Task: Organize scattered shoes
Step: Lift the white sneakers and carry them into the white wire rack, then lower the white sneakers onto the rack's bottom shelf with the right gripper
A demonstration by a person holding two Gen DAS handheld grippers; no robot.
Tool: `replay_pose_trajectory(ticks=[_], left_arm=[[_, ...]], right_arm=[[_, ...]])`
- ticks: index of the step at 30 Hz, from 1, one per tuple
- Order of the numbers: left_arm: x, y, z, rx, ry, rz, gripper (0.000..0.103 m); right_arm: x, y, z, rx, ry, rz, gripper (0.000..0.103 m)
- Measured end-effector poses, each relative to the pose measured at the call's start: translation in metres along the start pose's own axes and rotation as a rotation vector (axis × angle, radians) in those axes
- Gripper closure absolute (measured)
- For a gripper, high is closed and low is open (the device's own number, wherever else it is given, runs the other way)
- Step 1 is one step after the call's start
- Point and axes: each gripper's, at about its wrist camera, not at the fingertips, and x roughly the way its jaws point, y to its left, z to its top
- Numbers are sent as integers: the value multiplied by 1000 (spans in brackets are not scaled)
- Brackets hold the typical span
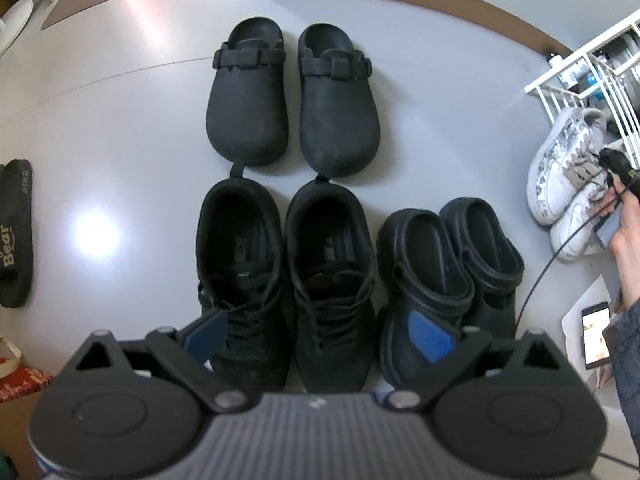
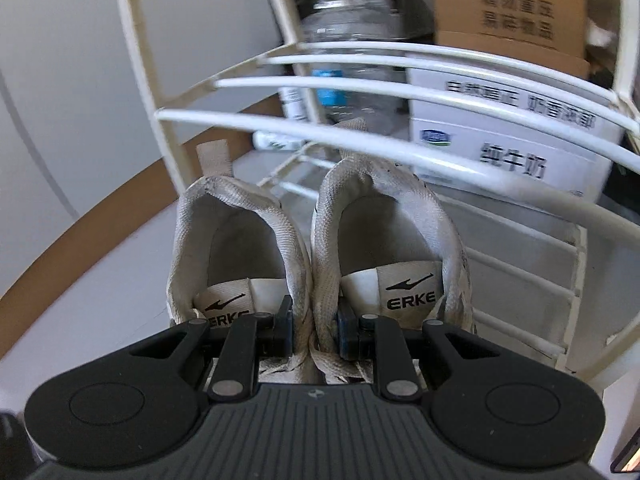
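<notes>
Slide [image 1: 16,236]: black, at far left edge of floor [image 1: 120,128], well apart from the rows.
Clogs [image 1: 292,100]: black pair, side by side, toes toward the camera, just beyond the laced pair.
Laced shoes [image 1: 286,280]: black pair, side by side, directly under the left gripper.
Left gripper [image 1: 320,334]: pointing down over the laced shoes, jaws spread wide, nothing between the blue pads.
Crocs [image 1: 448,276]: dark pair, just right of the laced shoes, slightly askew.
White sneakers [image 2: 320,248]: pair held together in front of the rack, heels toward it; seen at far right in the left wrist view.
Right gripper [image 2: 314,330]: closed on the sneakers, pads pinching the two inner collars together.
Rack [image 2: 360,92]: white wire shelves, holding a bottle [image 2: 348,60] and boxes [image 2: 512,120].
Hand [image 1: 624,232]: at right edge, on the right gripper.
</notes>
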Motion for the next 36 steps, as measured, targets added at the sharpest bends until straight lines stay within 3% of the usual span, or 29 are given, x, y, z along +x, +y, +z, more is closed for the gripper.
replay_pose_trajectory(ticks=[9,24,29,36], left_arm=[[2,-1,1,-4,8,-8,4],[8,3,2,-21,32,-18,4],[10,2,2,-16,46,-20,4],[10,-1,1,-11,48,-22,4]], right_arm=[[11,-13,8,63,-100,-110,81],[31,-25,31,291,-201,-328,79],[39,-35,39,293,-229,-409,68],[34,-27,38,270,-228,-387,56]])
